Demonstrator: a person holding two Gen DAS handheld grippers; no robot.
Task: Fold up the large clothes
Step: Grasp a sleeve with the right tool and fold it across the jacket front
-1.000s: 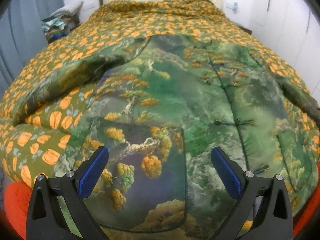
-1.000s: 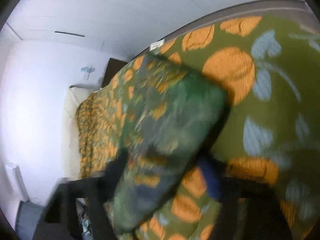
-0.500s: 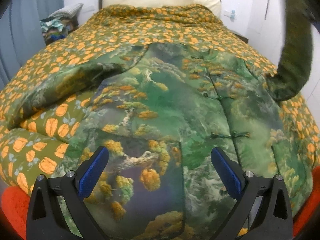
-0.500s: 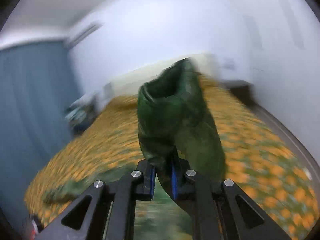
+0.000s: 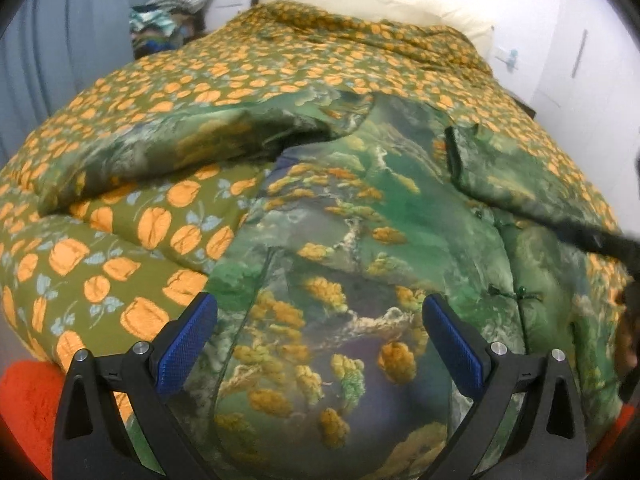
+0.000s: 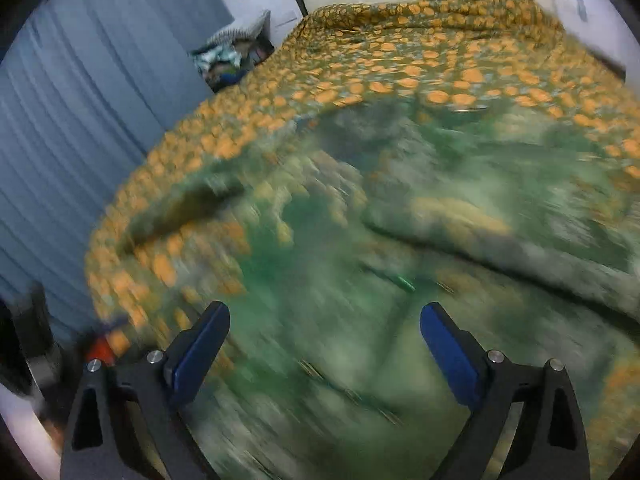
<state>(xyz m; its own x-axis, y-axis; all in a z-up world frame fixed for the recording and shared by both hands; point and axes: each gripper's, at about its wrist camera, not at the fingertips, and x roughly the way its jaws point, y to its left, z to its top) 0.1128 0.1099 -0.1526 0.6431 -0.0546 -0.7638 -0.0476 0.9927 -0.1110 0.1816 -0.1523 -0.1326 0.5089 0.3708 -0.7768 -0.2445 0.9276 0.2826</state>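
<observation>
A large green jacket (image 5: 360, 240) with a printed tree-and-mountain pattern lies spread front-up on the bed. Its left sleeve (image 5: 168, 152) stretches out to the left. Its right sleeve (image 5: 504, 176) lies folded across the chest. My left gripper (image 5: 320, 332) is open and empty above the jacket's lower hem. My right gripper (image 6: 324, 340) is open and empty above the jacket (image 6: 360, 280); that view is blurred by motion. The folded sleeve (image 6: 500, 236) shows at its right.
The bed is covered by an olive quilt (image 5: 280, 64) with orange pumpkin print, with a cream pillow (image 5: 380, 4) at the head. A pile of clothes (image 5: 160, 28) sits far left by blue curtains (image 6: 80, 140). Something red (image 5: 24, 400) lies by the bed's near corner.
My right gripper held the right sleeve, swung it over the jacket's chest and let it go; it is now open. My left gripper stayed open and shifted slightly.
</observation>
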